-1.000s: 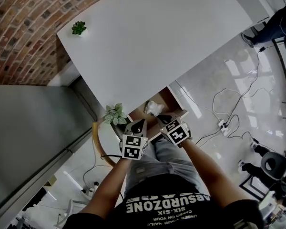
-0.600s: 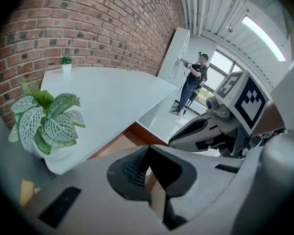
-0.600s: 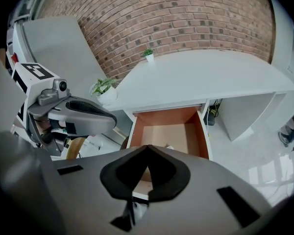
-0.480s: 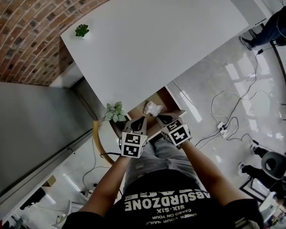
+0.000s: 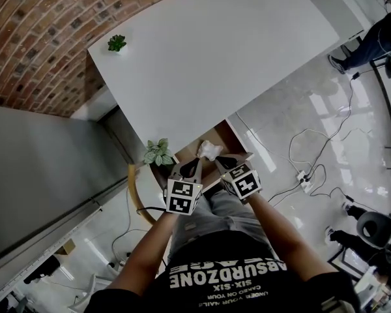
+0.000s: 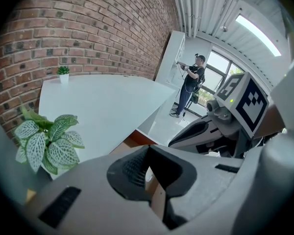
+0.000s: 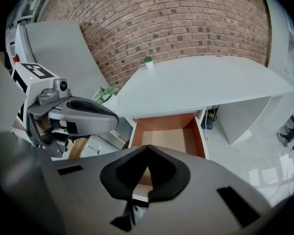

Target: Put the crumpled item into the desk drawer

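Observation:
The crumpled white item (image 5: 210, 150) lies in the front of the open brown drawer (image 5: 229, 134) under the white desk (image 5: 208, 51). My right gripper (image 5: 217, 160) hangs just short of it, jaws shut with nothing between the tips. In the left gripper view a white scrap of the crumpled item (image 6: 213, 153) shows under the right gripper (image 6: 172, 141). The left gripper (image 5: 196, 162) is alongside, also shut and empty. The right gripper view looks into the drawer (image 7: 164, 133), whose visible floor is bare; its front is hidden behind my right gripper (image 7: 147, 147).
A leafy potted plant (image 5: 158, 152) stands on a round stand left of the drawer. A small potted plant (image 5: 116, 43) sits at the desk's far corner by the brick wall. Cables (image 5: 313, 149) trail over the floor at right. A person (image 5: 378, 34) stands far right.
The head view has drifted slightly, so the desk sits a little lower in the picture. Both grippers and the crumpled item hold nearly the same places.

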Demonstrator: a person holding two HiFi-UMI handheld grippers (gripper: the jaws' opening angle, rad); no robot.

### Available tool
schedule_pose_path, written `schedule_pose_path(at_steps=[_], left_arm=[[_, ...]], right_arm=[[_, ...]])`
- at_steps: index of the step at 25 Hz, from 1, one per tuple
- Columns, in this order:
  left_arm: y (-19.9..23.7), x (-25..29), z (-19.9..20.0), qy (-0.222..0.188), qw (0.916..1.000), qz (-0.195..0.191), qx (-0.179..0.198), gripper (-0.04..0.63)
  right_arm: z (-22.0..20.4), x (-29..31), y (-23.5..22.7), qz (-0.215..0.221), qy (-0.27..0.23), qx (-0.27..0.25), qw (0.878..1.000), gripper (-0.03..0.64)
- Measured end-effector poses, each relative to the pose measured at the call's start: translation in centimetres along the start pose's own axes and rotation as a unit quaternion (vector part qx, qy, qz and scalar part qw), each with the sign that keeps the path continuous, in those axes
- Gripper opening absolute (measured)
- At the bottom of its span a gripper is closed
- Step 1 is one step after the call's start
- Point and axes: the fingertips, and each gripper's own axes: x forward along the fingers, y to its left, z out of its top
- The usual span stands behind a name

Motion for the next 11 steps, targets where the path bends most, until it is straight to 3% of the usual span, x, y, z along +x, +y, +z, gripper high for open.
schedule_pose_path(at_steps=[11], left_arm=[[-0.99,-0.11,0.3,-0.005,1.0,-0.003,0.005,0.005]], right_arm=[[-0.33,-0.69,-0.04,0.001,-0.004,-0.006,1.0,-0.003]])
